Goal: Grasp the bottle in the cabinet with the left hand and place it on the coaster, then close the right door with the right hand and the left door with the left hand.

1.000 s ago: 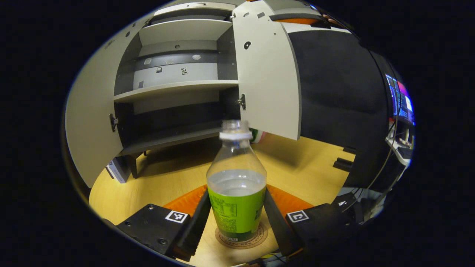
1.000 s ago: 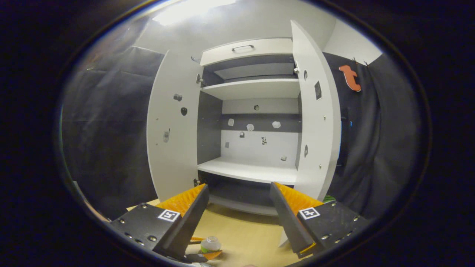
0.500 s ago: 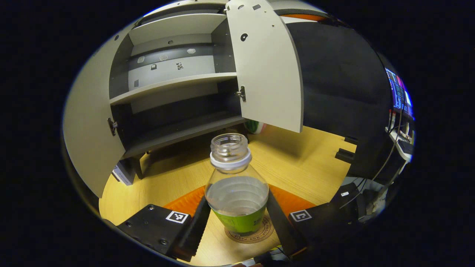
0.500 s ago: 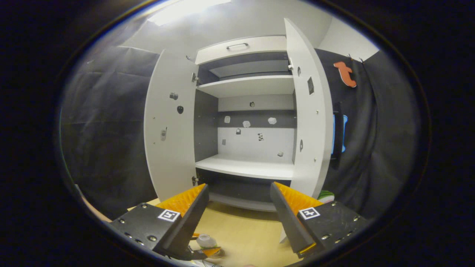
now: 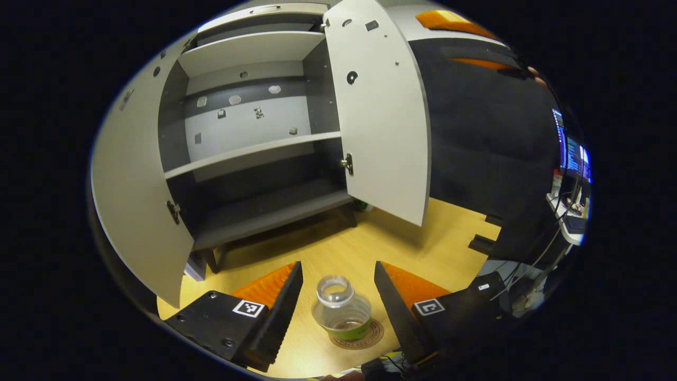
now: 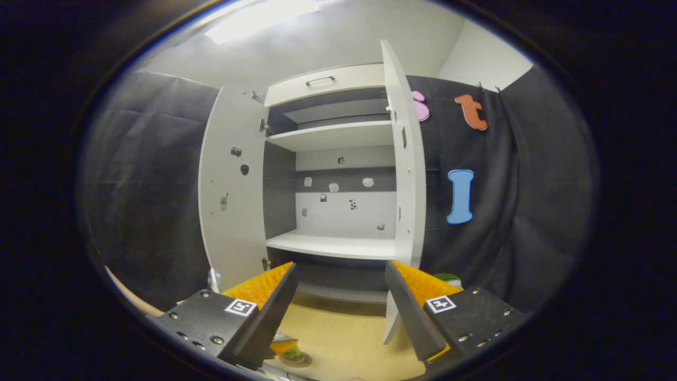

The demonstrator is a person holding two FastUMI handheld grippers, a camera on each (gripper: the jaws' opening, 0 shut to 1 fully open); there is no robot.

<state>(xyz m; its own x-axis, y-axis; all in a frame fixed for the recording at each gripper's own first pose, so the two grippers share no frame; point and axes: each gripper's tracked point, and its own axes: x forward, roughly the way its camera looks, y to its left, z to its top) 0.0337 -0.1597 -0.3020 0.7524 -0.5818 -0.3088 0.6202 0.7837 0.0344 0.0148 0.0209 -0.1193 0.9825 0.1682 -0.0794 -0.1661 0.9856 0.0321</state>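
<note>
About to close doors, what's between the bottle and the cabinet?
In the left gripper view, only bare wooden tabletop between bottle and cabinet.

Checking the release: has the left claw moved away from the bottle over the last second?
Yes. The left claw has risen and drawn back: the clear green-labelled plastic bottle on the round cork coaster now sits lower and smaller, untouched.

Light wood-grain tabletop (image 5: 423,248) underfoot, black cloth booth wall (image 6: 143,201) draped on both sides. Plain white room wall (image 6: 476,55) above the cloth – bright ceiling light (image 6: 259,13) glare at top. Far right in the left gripper view: lit monitor screens (image 5: 571,151) over a cluttered white desk (image 5: 568,219), cables (image 5: 534,286) trailing down.
</note>
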